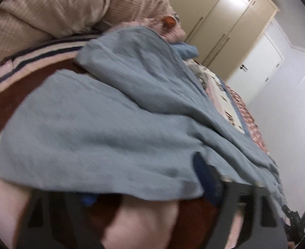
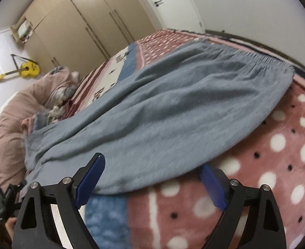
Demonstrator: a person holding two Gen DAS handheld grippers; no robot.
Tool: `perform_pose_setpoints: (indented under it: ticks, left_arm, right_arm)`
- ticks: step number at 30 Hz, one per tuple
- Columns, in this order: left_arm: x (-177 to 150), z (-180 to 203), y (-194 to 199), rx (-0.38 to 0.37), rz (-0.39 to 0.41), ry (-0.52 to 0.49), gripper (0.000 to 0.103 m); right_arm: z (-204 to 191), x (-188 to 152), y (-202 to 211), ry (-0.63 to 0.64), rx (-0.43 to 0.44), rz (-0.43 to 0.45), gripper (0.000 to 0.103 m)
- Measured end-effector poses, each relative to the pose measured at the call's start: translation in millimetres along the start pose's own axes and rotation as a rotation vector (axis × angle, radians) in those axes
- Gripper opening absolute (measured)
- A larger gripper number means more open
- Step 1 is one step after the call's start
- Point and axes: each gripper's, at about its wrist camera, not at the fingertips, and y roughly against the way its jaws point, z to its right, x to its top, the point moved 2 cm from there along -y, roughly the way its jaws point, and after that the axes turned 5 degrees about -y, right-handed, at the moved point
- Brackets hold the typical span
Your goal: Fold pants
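Note:
Light blue pants (image 2: 162, 112) lie spread on a pink patterned blanket (image 2: 266, 166), elastic waistband at the far right, legs running left. My right gripper (image 2: 152, 166) is open, its blue-padded fingers (image 2: 92, 176) straddling the near edge of the pants, not closed on the fabric. In the left wrist view the pants (image 1: 94, 128) fill the middle, one leg end folded over. My left gripper (image 1: 144, 178) is open wide at the leg hem; its right finger (image 1: 204, 174) shows, and cloth drapes over the left one.
A pink duvet heap (image 2: 9, 124) and pillows (image 1: 48, 10) lie at the bed's head. Beige wardrobes (image 2: 79, 25), a white door (image 1: 256, 66) and a yellow guitar (image 2: 28, 70) line the walls. The other gripper (image 2: 3, 195) shows at the lower left.

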Motion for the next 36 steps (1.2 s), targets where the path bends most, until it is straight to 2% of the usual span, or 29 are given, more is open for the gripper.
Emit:
perform_pose_setpoints:
  ticks: [1,3,4,6,7,8,10,16,26,30,36]
  left_arm:
    - [2.6,-1.3,-2.2,0.019,-0.008,-0.005,0.049]
    - [8.1,-3.0,-4.5,0.024,-0.013,-0.021,0.027]
    - [10.2,-2.5,-4.4,0.027,-0.012,-0.033,0.022]
    - [12.3,-2.0,-2.5,0.056,-0.003,-0.057,0.009]
    - [14.7,-2.8,-1.5,0.062,0.003,-0.065,0.007]
    - [16.0,-4.0,0.0,0.059,0.009,-0.066,0.005]
    - [20.1,-5.9,5.0,0.055,0.022,-0.071,0.004]
    - [30.5,-5.3,26.7,0.051,0.062,-0.108,0.002]
    - [65.4,14.4,45.6,0.025,0.134,-0.17,0.002]
    - [91.9,28.4,36.1,0.023,0.156,-0.201,0.002]
    - [138.2,46.8,-9.5,0.033,0.131,-0.24,0.002]
  right_arm:
    - [0.4,2.2,-0.5,-0.003,-0.008,0.008,0.074]
    - [2.2,7.9,-1.6,-0.015,-0.006,0.018,0.061]
    - [2.4,10.7,-1.8,-0.015,-0.006,0.025,0.058]
    - [1.8,14.9,-0.8,-0.004,-0.023,0.044,0.035]
    - [1.7,17.8,-0.3,0.003,-0.036,0.053,0.03]
    - [1.8,20.9,0.0,0.004,-0.044,0.058,0.02]
    - [2.3,24.5,2.4,0.007,-0.039,0.069,0.009]
    - [-5.0,33.1,10.5,0.064,-0.042,0.099,0.004]
    - [-24.1,64.0,26.8,0.106,0.037,0.168,0.003]
    - [-43.4,89.4,17.6,0.169,0.054,0.186,0.002]
    - [-66.6,125.8,-16.8,0.234,0.066,0.193,0.002]
